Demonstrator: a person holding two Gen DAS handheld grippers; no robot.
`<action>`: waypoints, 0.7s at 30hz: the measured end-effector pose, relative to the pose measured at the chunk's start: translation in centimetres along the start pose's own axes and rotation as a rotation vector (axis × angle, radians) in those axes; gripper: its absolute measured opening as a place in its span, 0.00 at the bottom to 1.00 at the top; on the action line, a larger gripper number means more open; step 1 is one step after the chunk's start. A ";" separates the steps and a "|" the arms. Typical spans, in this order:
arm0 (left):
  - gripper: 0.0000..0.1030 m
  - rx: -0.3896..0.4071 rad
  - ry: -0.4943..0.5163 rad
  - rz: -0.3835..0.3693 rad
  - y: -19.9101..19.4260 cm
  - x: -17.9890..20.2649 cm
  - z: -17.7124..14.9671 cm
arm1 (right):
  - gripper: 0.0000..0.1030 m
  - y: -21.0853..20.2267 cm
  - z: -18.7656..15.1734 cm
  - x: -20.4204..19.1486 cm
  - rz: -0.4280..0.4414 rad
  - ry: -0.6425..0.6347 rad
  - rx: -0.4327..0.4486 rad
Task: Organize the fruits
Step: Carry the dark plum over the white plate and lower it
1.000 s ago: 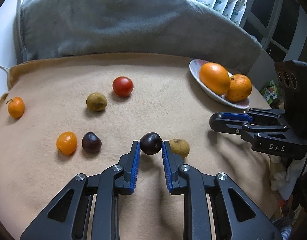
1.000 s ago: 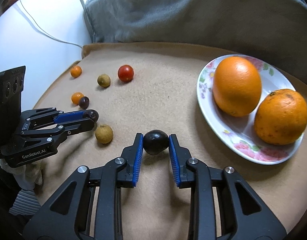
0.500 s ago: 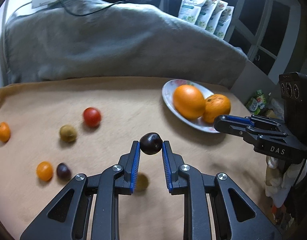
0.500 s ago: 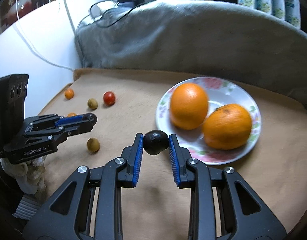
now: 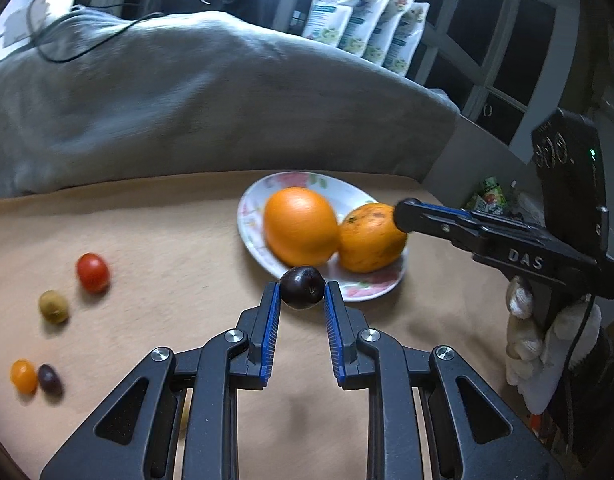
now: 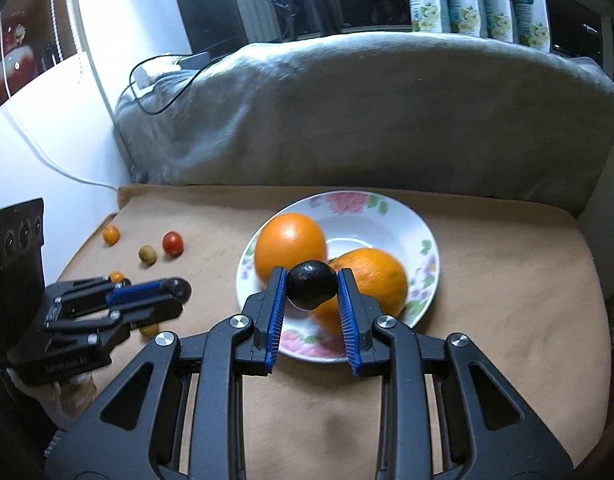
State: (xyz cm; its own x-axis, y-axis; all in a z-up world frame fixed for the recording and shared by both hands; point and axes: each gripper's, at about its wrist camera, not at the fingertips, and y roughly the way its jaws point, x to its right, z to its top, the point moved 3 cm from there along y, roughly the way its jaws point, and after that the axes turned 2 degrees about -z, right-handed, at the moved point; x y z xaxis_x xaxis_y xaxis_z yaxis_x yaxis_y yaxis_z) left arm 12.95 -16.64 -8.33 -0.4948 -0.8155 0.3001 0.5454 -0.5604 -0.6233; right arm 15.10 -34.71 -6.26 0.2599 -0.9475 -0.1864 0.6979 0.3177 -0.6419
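Note:
My left gripper (image 5: 302, 294) is shut on a dark purple cherry (image 5: 302, 287), held in the air just in front of the near rim of the flowered plate (image 5: 253, 216). My right gripper (image 6: 311, 289) is shut on a black round fruit (image 6: 311, 290), hanging above the plate (image 6: 421, 236) and in front of its two oranges (image 6: 290, 246). In the left wrist view both oranges (image 5: 301, 226) lie side by side on the plate, and the right gripper (image 5: 403, 213) reaches in from the right over the second orange (image 5: 367, 240).
Small fruits lie on the tan cloth at the left: a red tomato (image 5: 92, 273), an olive-green fruit (image 5: 53, 307), an orange tomato (image 5: 23, 376) beside a dark cherry (image 5: 50, 378). A grey blanket (image 5: 187, 92) rises behind the cloth. A gloved hand (image 5: 547, 340) holds the right gripper.
Both grippers have lifted their dark fruits off the cloth and carried them toward the plate. The plate with the oranges now sits near the centre of both views.

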 end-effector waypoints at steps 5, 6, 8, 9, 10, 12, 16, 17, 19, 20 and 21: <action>0.20 -0.013 0.019 -0.015 1.5 1.6 0.2 | 0.26 0.8 0.8 1.4 -0.007 0.019 0.001; 0.20 -0.016 0.022 -0.014 1.8 1.8 0.3 | 0.26 1.1 1.0 1.7 -0.008 0.025 0.000; 0.20 -0.024 0.027 -0.011 2.5 2.2 0.3 | 0.26 1.5 1.2 2.2 -0.009 0.030 -0.004; 0.20 -0.028 0.027 -0.010 2.9 2.3 0.3 | 0.26 1.8 1.3 2.4 -0.012 0.031 -0.006; 0.20 -0.030 0.028 -0.010 3.1 2.4 0.3 | 0.26 2.1 1.5 2.6 -0.015 0.030 -0.010; 0.20 -0.035 0.033 -0.006 3.6 2.6 0.4 | 0.26 2.6 1.7 2.8 -0.017 0.031 -0.014; 0.20 -0.044 0.045 -0.001 4.4 3.0 0.4 | 0.26 3.4 2.3 3.3 -0.023 0.033 -0.016; 0.20 -0.046 0.047 -0.001 4.5 3.0 0.4 | 0.26 3.6 2.4 3.4 -0.023 0.035 -0.018; 0.20 -0.049 0.050 -0.002 4.7 3.1 0.4 | 0.26 4.0 2.7 3.5 -0.020 0.039 -0.022; 0.20 -0.050 0.052 -0.002 4.7 3.1 0.4 | 0.26 4.1 2.7 3.5 -0.020 0.040 -0.023; 0.20 -0.050 0.053 -0.002 4.8 3.1 0.4 | 0.26 4.2 2.8 3.5 -0.020 0.040 -0.024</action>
State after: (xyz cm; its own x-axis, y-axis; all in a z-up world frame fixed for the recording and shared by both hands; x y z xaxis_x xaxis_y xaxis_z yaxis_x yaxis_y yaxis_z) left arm 14.26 -21.94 -10.09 -0.5314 -0.8051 0.2634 0.5109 -0.5526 -0.6585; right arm 20.84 -36.60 -7.56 0.2182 -0.9546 -0.2027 0.6868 0.2978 -0.6631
